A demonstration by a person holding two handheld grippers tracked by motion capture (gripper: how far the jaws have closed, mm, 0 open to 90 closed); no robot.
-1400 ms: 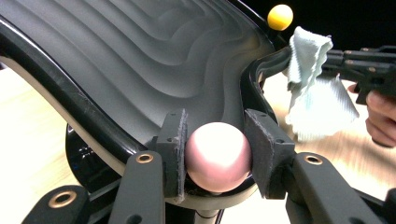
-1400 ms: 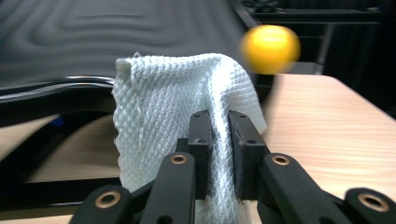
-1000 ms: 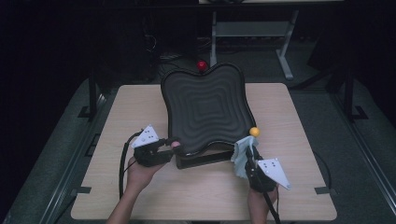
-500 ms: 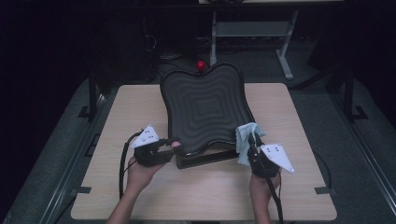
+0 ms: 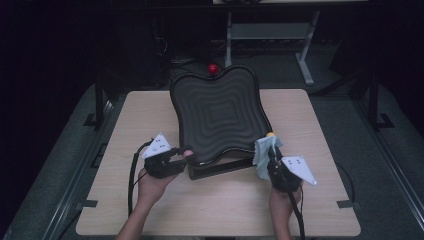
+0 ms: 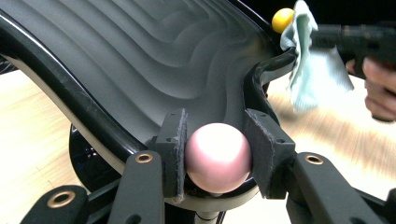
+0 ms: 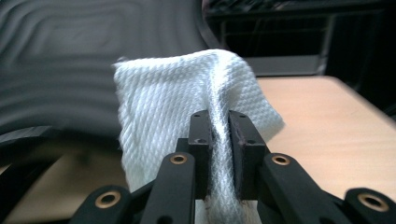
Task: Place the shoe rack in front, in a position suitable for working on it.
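A black ridged tilting board (image 5: 217, 112) stands on its base in the middle of the table. At the board's near left corner, my left gripper (image 5: 184, 156) is shut on a pink ball knob (image 6: 218, 157); the pads press both sides of it. My right gripper (image 5: 269, 156) is shut on a pale cloth (image 7: 187, 107), which hangs against the board's near right corner (image 6: 268, 70). Just above the cloth (image 5: 264, 152) sits a yellow ball knob (image 5: 270, 134). At the far edge of the board a red ball knob (image 5: 213, 68) shows.
The wooden table (image 5: 150, 115) has bare surface left, right and in front of the board. A white metal stand (image 5: 270, 32) is on the floor beyond the table. Dark frame legs (image 5: 97, 100) flank the table.
The right gripper with the cloth has shifted slightly along the board's near right corner; the yellow knob was hidden by the cloth half a second ago and shows again. The left gripper has kept still.
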